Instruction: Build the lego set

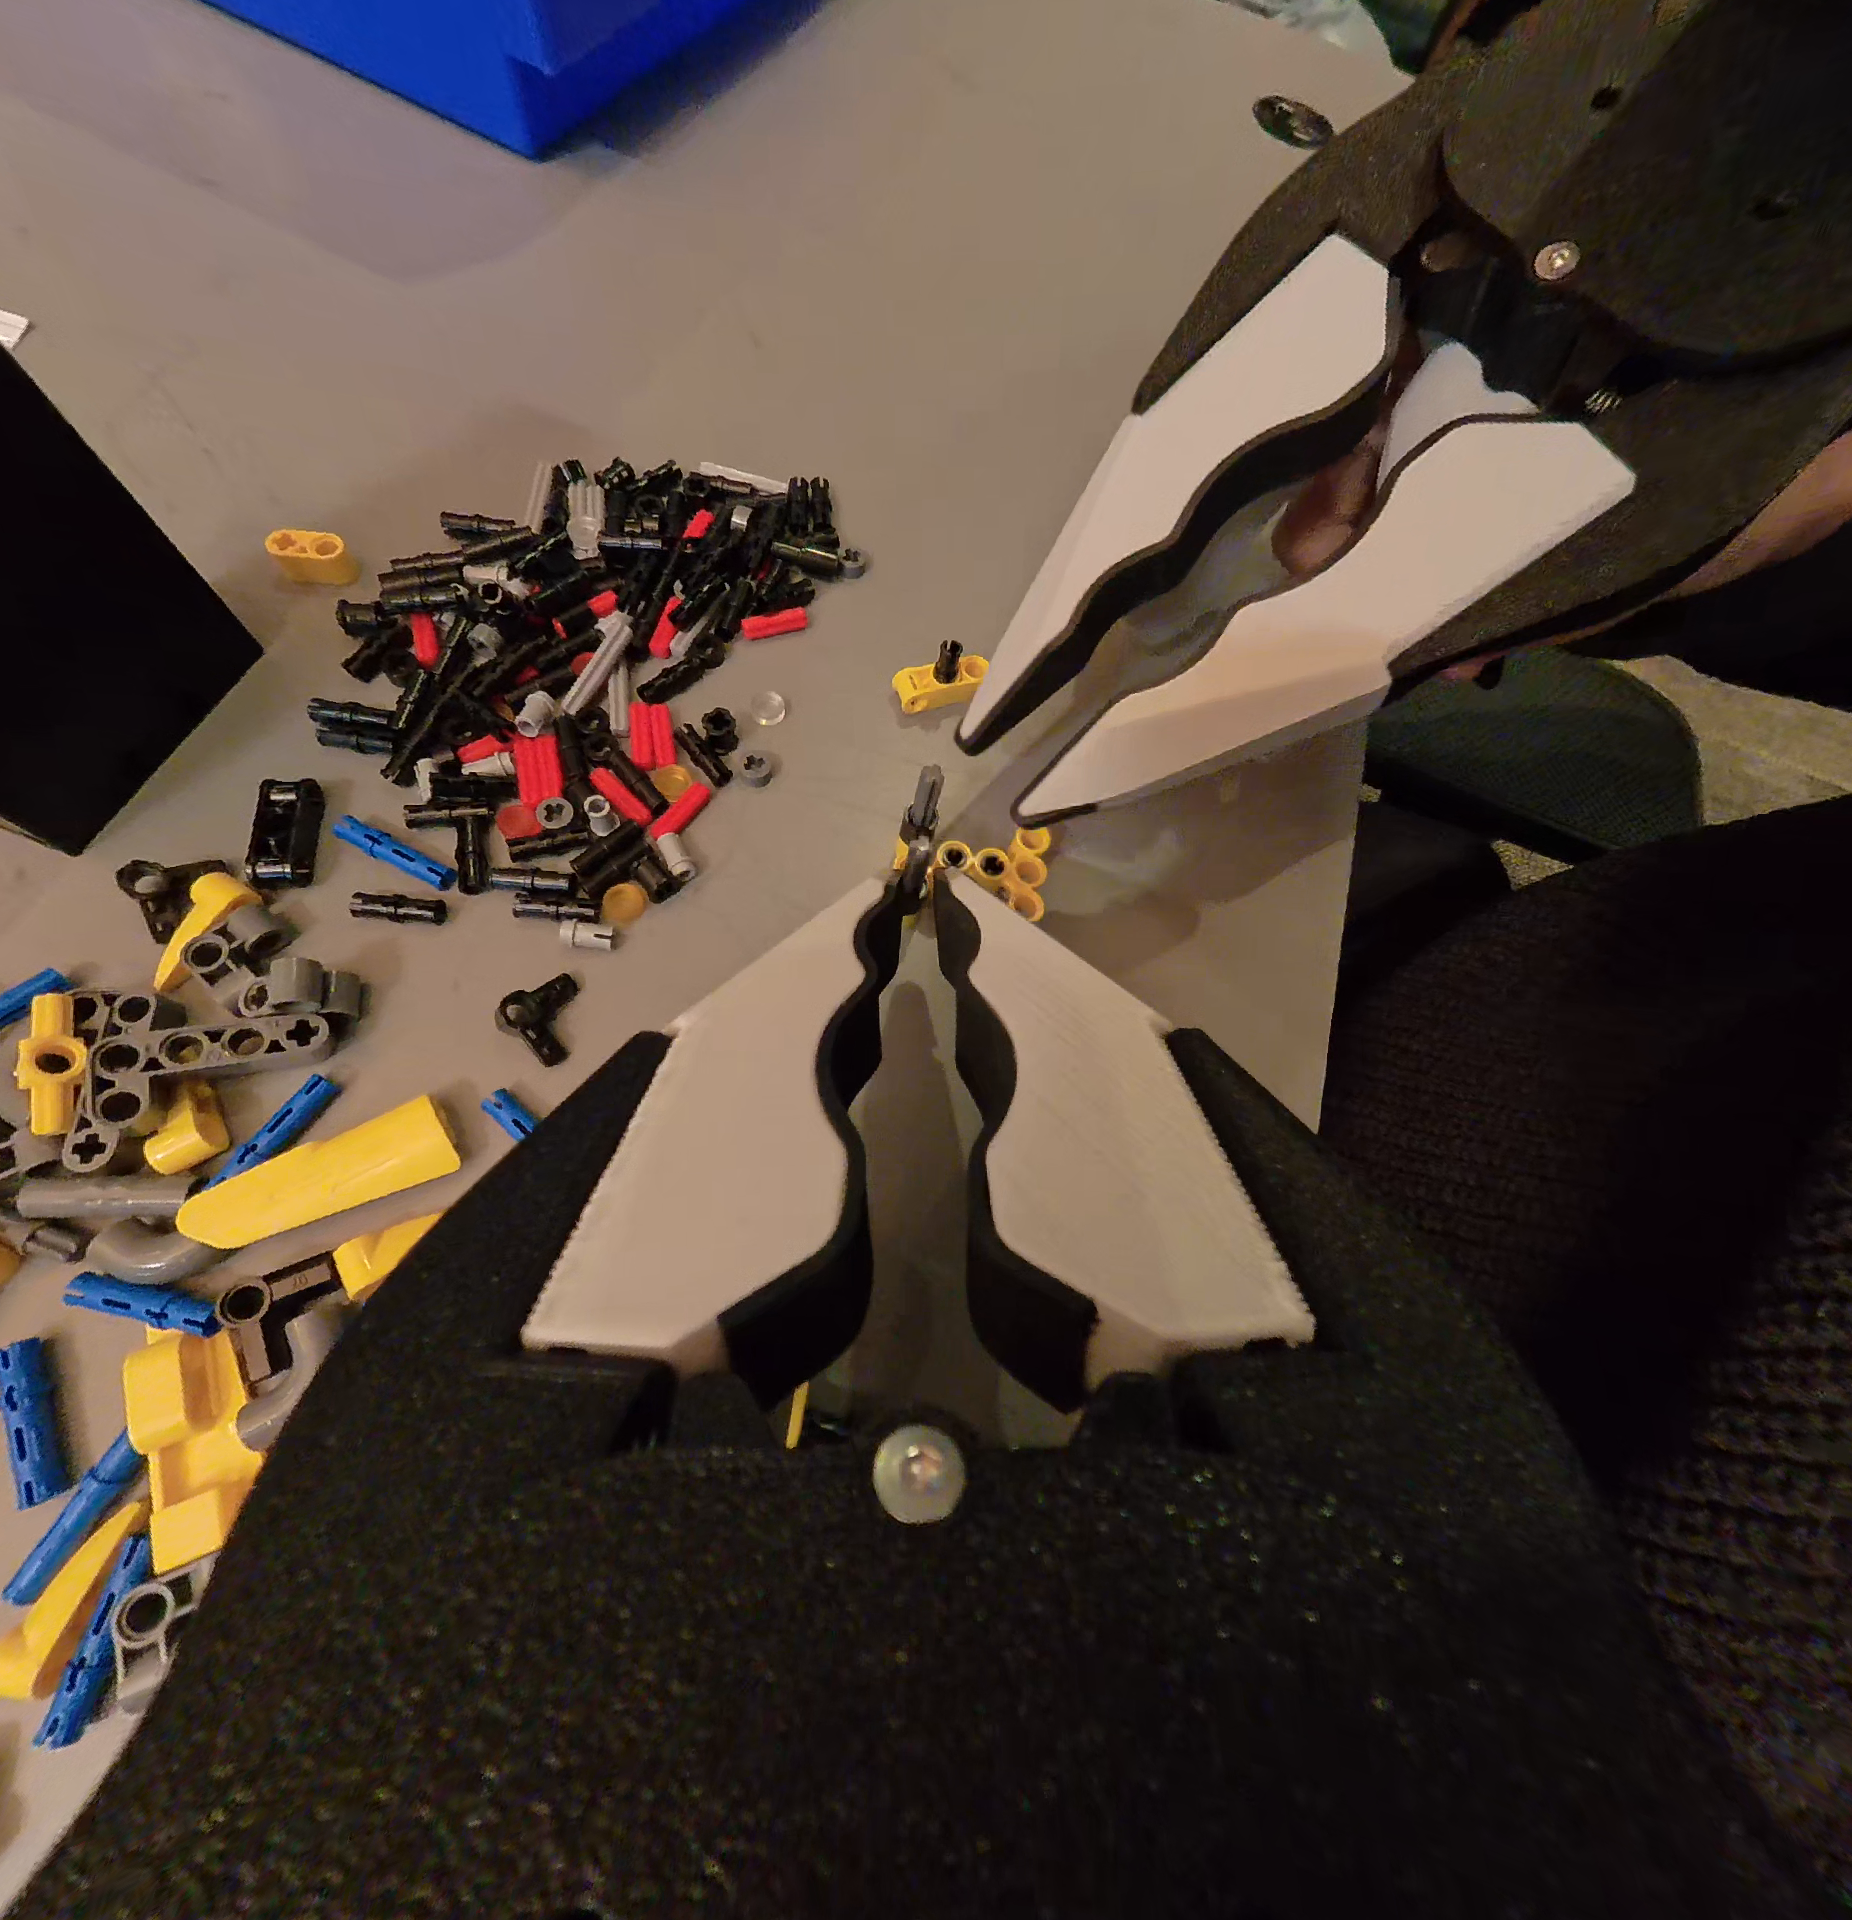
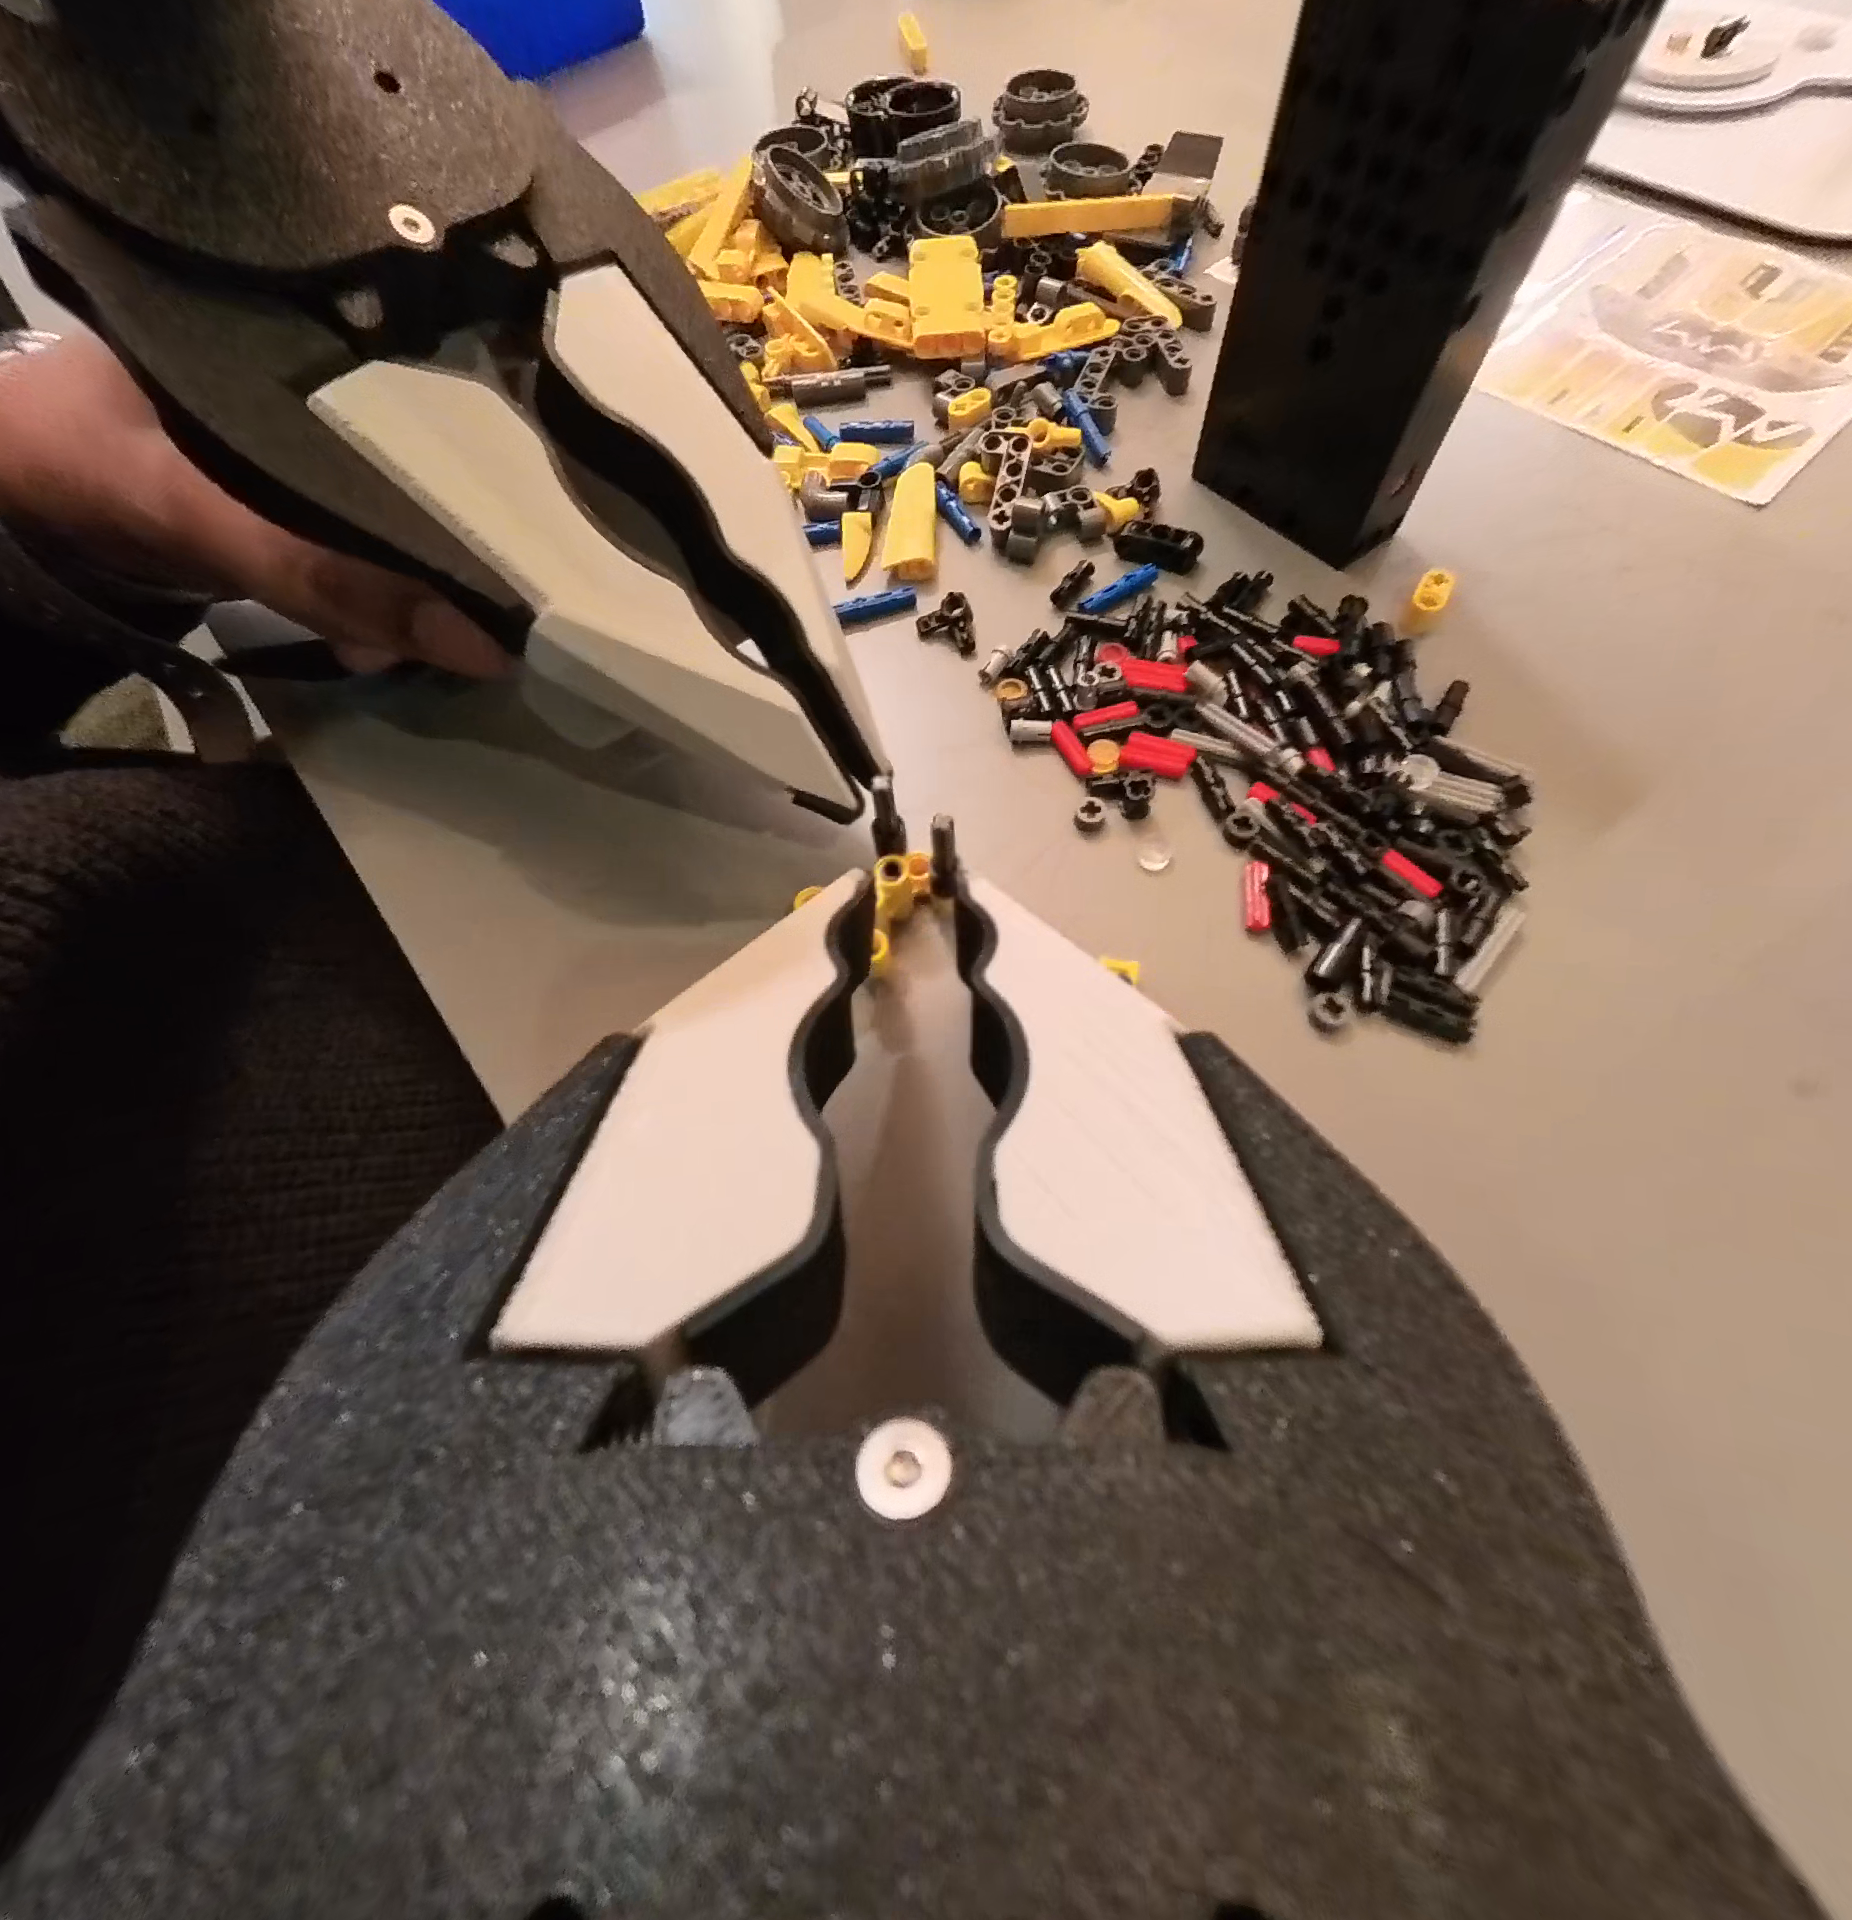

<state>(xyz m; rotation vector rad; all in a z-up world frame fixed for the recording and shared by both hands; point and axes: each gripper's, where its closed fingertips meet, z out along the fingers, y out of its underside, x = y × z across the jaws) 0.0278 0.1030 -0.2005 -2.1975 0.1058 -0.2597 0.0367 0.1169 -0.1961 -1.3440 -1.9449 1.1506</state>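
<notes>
At the lower left of the left wrist view, loose yellow, grey and blue beams [image 1: 226, 1143] litter the bench [image 1: 693, 260]. A pile of black and red pins [image 1: 589, 665] lies at centre left. At centre the left gripper [image 1: 917, 883] has its jaws pinching a grey pin [image 1: 924, 805] just beside a yellow beam [image 1: 995, 862]. The right gripper [image 1: 1005, 777] reaches in from the upper right, jaws slightly apart. In its own view the yellow beam sits between them, but I cannot tell whether it is clamped.
</notes>
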